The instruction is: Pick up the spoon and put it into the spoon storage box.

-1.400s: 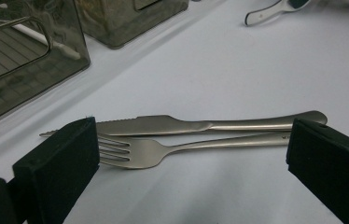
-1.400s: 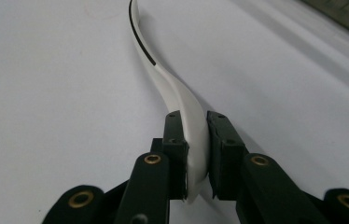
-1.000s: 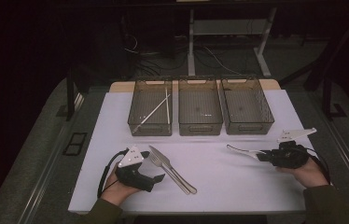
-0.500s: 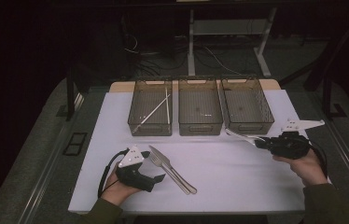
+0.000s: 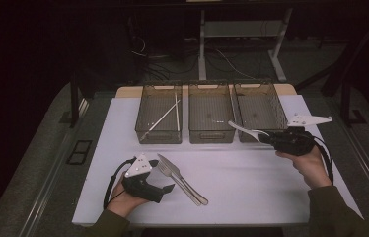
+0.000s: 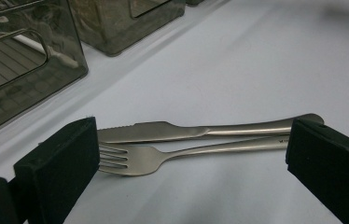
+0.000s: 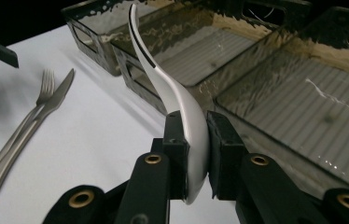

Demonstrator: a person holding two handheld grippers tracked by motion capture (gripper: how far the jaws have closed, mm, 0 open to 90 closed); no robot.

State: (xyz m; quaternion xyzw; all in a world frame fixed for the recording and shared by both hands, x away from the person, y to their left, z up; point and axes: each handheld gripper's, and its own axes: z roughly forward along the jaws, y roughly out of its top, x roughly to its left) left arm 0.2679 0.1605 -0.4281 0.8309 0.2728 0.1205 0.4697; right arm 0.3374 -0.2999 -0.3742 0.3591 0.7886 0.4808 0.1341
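My right gripper (image 5: 267, 138) is shut on a white spoon (image 5: 244, 130) and holds it in the air just in front of the right-hand bin (image 5: 277, 114). In the right gripper view the black jaws (image 7: 193, 135) clamp the spoon (image 7: 163, 79) by its bowl, and the handle points up and away over the bins. A steel fork (image 5: 168, 170) and knife (image 5: 188, 187) lie side by side on the white table. My left gripper (image 5: 162, 177) rests open beside them. Between its wide pads (image 6: 196, 163) the fork (image 6: 135, 159) and knife (image 6: 186, 131) lie on the cloth, untouched.
Three smoky clear bins stand in a row at the back of the table. The left bin (image 5: 148, 129) holds chopsticks (image 5: 165, 114); the middle bin (image 5: 211, 134) looks bare inside. The white tabletop (image 5: 251, 192) is open between my hands. Dark floor and cables lie beyond.
My right gripper has lifted the spoon off the table and carried it up and towards the bins. The left gripper, fork and knife have stayed put.
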